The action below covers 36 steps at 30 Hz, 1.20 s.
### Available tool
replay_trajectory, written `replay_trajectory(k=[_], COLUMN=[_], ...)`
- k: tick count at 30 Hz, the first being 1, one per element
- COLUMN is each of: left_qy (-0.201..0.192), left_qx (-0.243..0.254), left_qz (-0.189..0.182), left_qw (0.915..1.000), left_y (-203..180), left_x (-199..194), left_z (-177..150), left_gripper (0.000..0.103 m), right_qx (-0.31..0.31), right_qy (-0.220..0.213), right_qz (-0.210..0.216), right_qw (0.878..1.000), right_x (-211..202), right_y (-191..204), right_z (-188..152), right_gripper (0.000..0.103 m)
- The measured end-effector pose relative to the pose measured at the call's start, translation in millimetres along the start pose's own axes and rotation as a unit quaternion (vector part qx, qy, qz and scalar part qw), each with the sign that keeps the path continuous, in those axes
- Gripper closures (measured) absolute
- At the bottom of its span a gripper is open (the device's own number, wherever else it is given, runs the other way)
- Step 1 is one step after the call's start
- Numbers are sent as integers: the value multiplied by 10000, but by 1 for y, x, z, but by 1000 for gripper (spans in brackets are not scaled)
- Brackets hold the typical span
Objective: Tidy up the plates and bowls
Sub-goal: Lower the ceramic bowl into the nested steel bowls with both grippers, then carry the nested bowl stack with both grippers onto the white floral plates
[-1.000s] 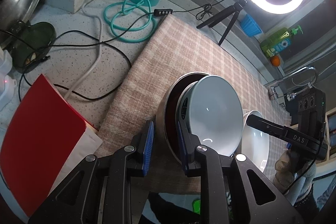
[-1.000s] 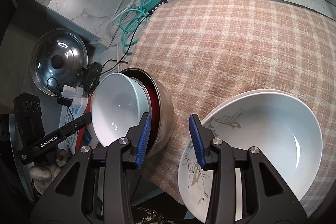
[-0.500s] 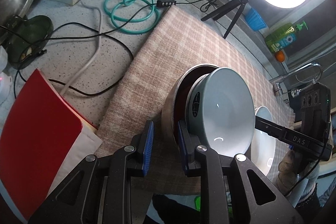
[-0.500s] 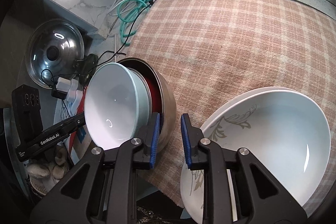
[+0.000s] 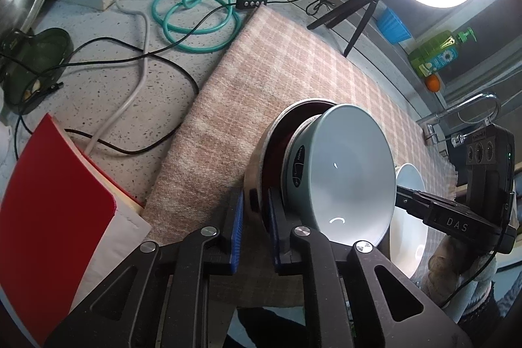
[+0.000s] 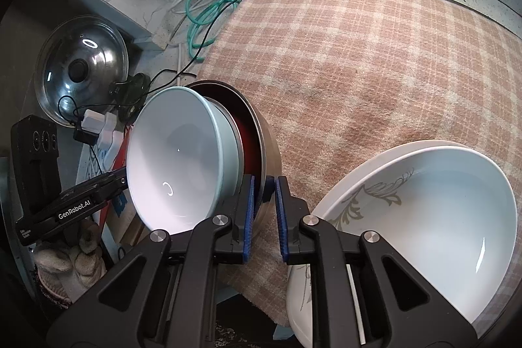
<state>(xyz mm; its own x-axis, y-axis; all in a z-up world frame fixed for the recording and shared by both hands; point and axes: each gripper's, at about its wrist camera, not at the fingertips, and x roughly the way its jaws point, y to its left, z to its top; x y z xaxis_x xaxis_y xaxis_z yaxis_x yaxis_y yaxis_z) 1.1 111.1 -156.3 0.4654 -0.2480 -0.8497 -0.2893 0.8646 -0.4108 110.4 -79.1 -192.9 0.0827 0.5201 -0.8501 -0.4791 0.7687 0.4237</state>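
Both grippers pinched the metal bowl's [image 5: 257, 165] rim, left gripper [image 5: 255, 229] at nine o'clock, right gripper [image 6: 263, 214] at three, sharing the stack's weight.

Left tongs [image 5: 253, 229]: black frame, blue ribbed pads, silver screws, "GenRobot.AI" marking. Right tongs [image 6: 263, 219]: same build, "DAS" marking. Beige knit gloves on hands.

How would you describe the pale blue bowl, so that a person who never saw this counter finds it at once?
Start at the checked beige cloth on the counter. At its near left edge stands a steel bowl with a red one nested inside, gripped on its rim by both grippers. The pale blue bowl sits on top of that stack; unlike the white bowls nearby, it has no leaf pattern.
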Motion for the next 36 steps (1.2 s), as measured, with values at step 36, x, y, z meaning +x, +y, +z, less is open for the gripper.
replay_trajectory(k=[36], left_qy=[-193], left_qx=[927], left_qz=[-395], left_qw=[9947], left_y=[-82], left_x=[-25], left_z=[3], left_gripper=[94], right_qx=[511], right_qy=[-695], right_qz=[-133], right_qw=[9962], right_x=[-96], right_y=[-33], right_z=[-31], right_gripper=[90])
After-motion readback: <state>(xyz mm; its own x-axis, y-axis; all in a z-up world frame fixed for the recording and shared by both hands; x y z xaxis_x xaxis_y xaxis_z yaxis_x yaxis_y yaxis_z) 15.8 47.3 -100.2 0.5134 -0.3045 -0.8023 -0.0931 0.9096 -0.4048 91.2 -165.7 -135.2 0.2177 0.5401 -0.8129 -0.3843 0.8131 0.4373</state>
